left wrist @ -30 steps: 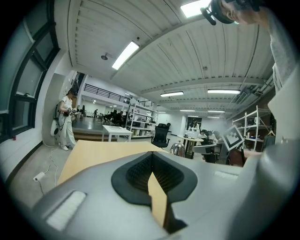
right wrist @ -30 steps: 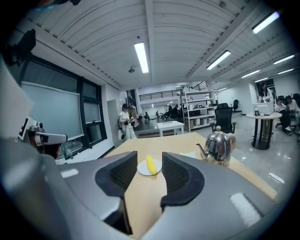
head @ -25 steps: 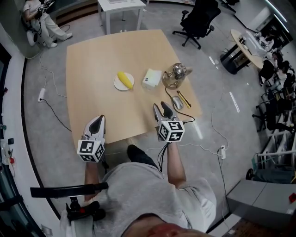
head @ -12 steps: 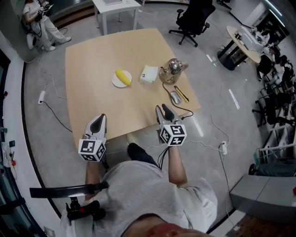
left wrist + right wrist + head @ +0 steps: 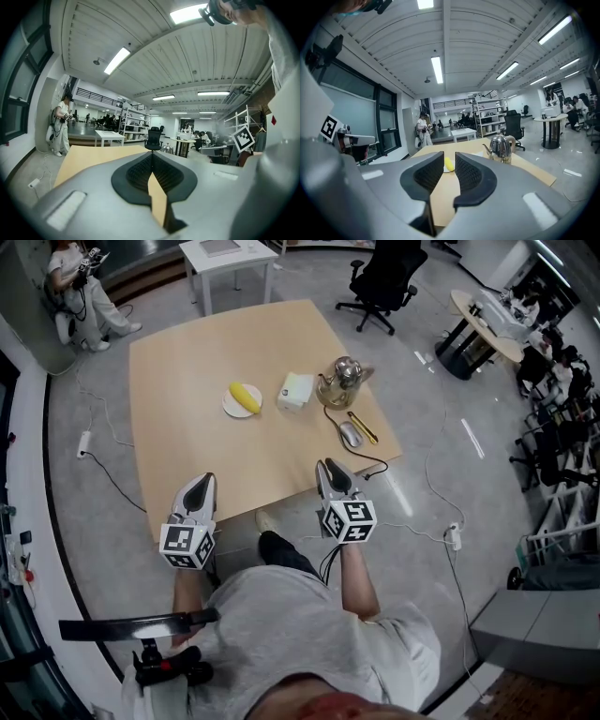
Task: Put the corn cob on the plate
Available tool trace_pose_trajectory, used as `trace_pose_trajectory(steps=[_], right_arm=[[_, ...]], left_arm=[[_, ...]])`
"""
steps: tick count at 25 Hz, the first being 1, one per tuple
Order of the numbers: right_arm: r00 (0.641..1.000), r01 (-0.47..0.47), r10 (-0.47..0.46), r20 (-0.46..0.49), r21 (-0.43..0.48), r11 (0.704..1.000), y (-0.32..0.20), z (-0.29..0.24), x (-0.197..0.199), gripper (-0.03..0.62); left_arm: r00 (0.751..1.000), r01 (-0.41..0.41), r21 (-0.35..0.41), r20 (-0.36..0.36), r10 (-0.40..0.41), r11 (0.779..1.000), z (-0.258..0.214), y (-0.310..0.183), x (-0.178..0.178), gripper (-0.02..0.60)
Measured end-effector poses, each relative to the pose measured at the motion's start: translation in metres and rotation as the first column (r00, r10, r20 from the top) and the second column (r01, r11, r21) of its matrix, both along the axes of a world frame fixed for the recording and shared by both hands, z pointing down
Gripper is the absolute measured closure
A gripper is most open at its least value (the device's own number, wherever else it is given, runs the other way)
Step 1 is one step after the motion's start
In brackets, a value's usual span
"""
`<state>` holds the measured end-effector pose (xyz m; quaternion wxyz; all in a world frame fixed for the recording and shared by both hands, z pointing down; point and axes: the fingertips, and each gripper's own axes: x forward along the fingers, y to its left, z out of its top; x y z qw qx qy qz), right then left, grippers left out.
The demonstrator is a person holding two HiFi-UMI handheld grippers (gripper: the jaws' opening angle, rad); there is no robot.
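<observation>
The yellow corn cob (image 5: 246, 397) lies on a small white plate (image 5: 228, 409) toward the far side of the wooden table (image 5: 187, 446). Both grippers hover at the table's near edge, well short of the plate. My left gripper (image 5: 199, 482) is shut, its pads meeting with nothing between them (image 5: 152, 159). My right gripper (image 5: 330, 470) is open by a narrow gap; its jaws have just been closing on nothing. In the right gripper view the corn cob (image 5: 448, 165) shows far off through that gap (image 5: 449, 159).
A metal kettle (image 5: 344, 381), a white box (image 5: 296, 392), a computer mouse (image 5: 351, 434) with its cable and a gold tool (image 5: 364, 427) lie on the table's right side. A black office chair (image 5: 386, 273) and a white side table (image 5: 228, 254) stand beyond. A person (image 5: 80, 282) stands far left.
Both grippers have drawn back from the table's middle toward its near edge. The right gripper's jaws have narrowed. The corn cob has stayed on the plate.
</observation>
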<state>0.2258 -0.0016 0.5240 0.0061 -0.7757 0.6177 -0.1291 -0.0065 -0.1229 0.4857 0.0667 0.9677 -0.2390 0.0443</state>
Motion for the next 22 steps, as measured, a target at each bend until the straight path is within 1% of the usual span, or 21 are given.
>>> trace_pose_trajectory(steps=[5,14,22], right_arm=[[1.0,-0.015,0.015,-0.009,-0.006,1.0,0.009,0.003,0.002,0.533],[1.0,-0.022,0.022,-0.015,0.012,1.0,0.016,-0.002,-0.006,0.582],[1.0,-0.021,0.021,-0.004,0.027,0.999,0.013,-0.005,-0.002,0.588]], left_arm=[[1.0,0.001,0.009,0.0,-0.001,1.0,-0.001,-0.002,-0.001,0.561],[1.0,-0.011,0.007,-0.003,0.011,1.0,0.0,0.0,0.001,0.561],[1.0,-0.008,0.013,-0.003,0.008,1.0,-0.003,-0.003,0.002,0.561]])
